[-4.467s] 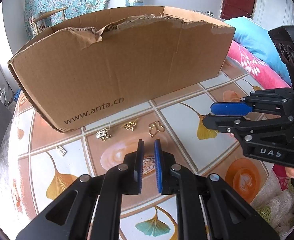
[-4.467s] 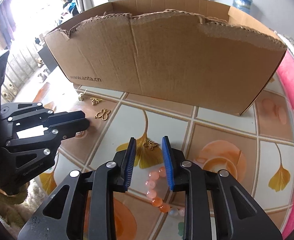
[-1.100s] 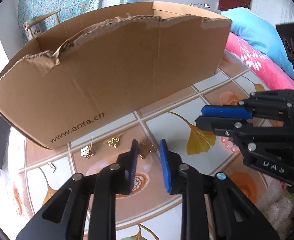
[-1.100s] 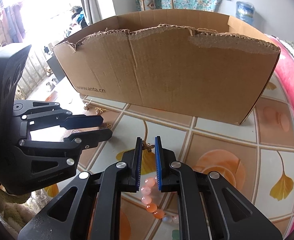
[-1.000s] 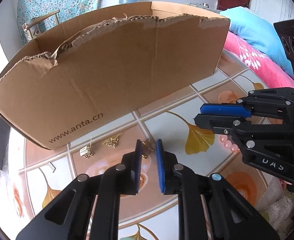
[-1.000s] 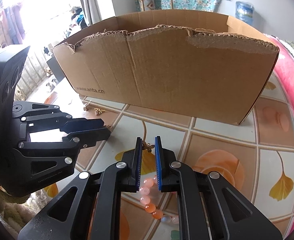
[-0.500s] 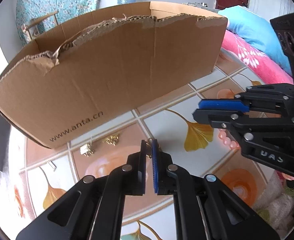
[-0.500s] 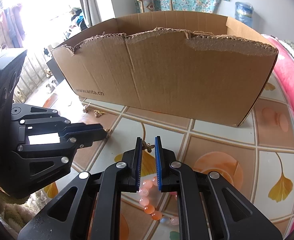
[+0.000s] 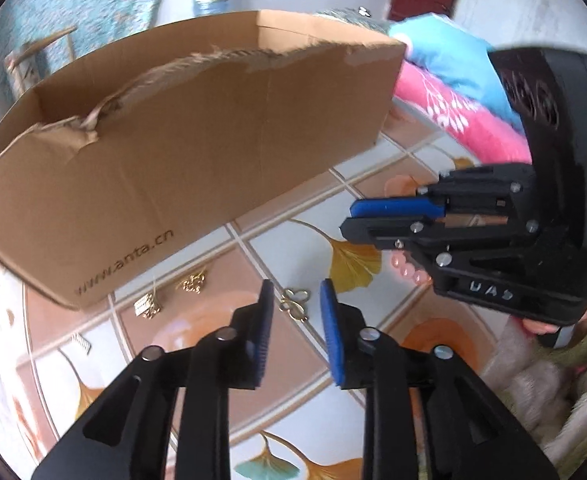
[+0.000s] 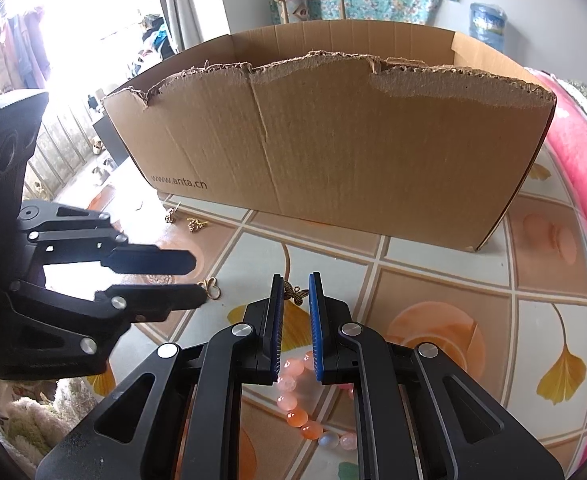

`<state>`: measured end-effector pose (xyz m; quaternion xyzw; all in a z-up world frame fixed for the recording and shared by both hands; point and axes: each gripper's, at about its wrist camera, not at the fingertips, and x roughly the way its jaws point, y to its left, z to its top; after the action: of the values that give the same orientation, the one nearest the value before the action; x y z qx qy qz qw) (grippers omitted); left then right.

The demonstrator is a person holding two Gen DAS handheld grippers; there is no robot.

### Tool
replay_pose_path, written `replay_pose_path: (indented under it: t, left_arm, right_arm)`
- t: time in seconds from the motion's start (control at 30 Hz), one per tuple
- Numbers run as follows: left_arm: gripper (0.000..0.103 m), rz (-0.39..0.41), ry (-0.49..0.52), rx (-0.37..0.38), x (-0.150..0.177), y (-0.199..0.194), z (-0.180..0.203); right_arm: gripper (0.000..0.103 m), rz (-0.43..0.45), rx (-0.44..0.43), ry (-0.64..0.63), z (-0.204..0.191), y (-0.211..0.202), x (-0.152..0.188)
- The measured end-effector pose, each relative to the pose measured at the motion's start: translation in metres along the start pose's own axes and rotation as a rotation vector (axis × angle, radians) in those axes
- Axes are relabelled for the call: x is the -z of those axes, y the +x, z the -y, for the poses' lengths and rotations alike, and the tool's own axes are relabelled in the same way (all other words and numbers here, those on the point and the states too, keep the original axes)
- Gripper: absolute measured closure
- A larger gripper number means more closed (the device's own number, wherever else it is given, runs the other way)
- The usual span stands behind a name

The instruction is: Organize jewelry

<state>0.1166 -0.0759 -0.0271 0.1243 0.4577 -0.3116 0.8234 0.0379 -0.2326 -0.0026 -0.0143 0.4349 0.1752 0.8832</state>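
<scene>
Straddling a gold openwork charm (image 9: 294,303) flat on the tiled counter (image 9: 277,240), the left claw (image 9: 295,308) stands released, jaws apart. The right claw (image 10: 295,295) is nearly clenched around a bronze butterfly charm (image 10: 295,293); firm contact cannot be told. Both charms look light, thin, stiff and slippery, best pinched across their flat faces. A cardboard box (image 10: 333,152) stands far; a pink bead bracelet (image 10: 293,396) lies near.
</scene>
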Motion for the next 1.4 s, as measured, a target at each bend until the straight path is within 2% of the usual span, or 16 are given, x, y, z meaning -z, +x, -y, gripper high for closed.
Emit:
replay_pose_path:
  t: [0.07,0.27,0.43,0.53,0.87,0.9,1.17,1.4]
  left_arm:
    - [0.074,-0.023,0.038,-0.011,-0.001,0.007,0.002]
    - [0.074,-0.024,0.1,-0.041,-0.004,0.013,0.005]
    - [0.087,-0.039,0.126,-0.041,-0.008,0.017,0.014]
    - [0.091,-0.04,0.129,-0.046,-0.008,0.017,0.015]
    - [0.092,-0.02,0.148,-0.08,-0.007,0.015,0.021]
    - [0.103,-0.018,0.152,-0.084,-0.006,0.015,0.021]
    - [0.103,-0.024,0.133,-0.071,-0.006,0.012,0.016]
    - [0.102,-0.055,0.059,-0.042,-0.001,0.009,0.006]
  right_arm:
    - [0.093,0.002,0.002,0.001,0.0,0.0,-0.001]
    - [0.093,0.002,0.0,0.006,0.002,0.002,-0.001]
    - [0.093,0.002,-0.003,0.007,0.004,0.002,-0.001]
    - [0.093,0.006,-0.005,0.007,0.005,0.002,-0.001]
    - [0.093,0.013,-0.005,0.009,0.009,-0.002,0.002]
    - [0.093,0.012,-0.005,0.008,0.009,-0.001,0.001]
    - [0.093,0.017,-0.003,0.009,0.01,-0.003,0.001]
    - [0.093,0.015,-0.007,0.011,0.011,-0.003,0.0]
